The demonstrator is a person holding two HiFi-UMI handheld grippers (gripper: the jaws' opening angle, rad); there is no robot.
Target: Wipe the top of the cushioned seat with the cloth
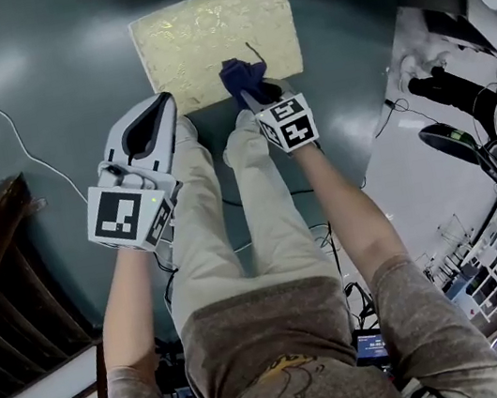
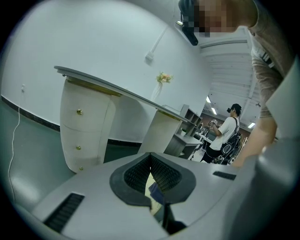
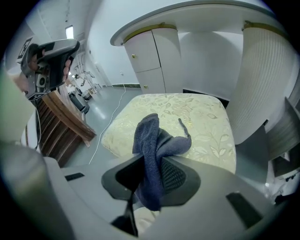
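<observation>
Dark glossy floor (image 1: 22, 100) all round, a white curved cabinet (image 3: 150, 61) at the back, and low in front of it the cushioned seat (image 1: 201, 39), cream with a leafy pattern. Right tongs (image 1: 253, 97) clamped on the cloth (image 1: 241, 75): a dark blue towel bunched into a wad, one fold poking up past the jaws, a thin tail sticking out over the fabric. Poised at the seat's near edge, a little right of middle. Cannot tell from either view whether pressed onto the top or held just above it. Left tongs (image 1: 161, 106) together and empty, raised beside the seat's near left corner, aimed off toward wall and cabinet, no part in the work. By way of judgement: at the very start of the wiping, or barely into it. Cloth gripped and at the seat, so nothing left to fetch. No streak, damp patch or other trace of a pass visible anywhere on the top, though easily lost in such a busy pattern. Left to do, by the look of it: nearly the whole top, from the near edge to the far edge and out into all four corners.
</observation>
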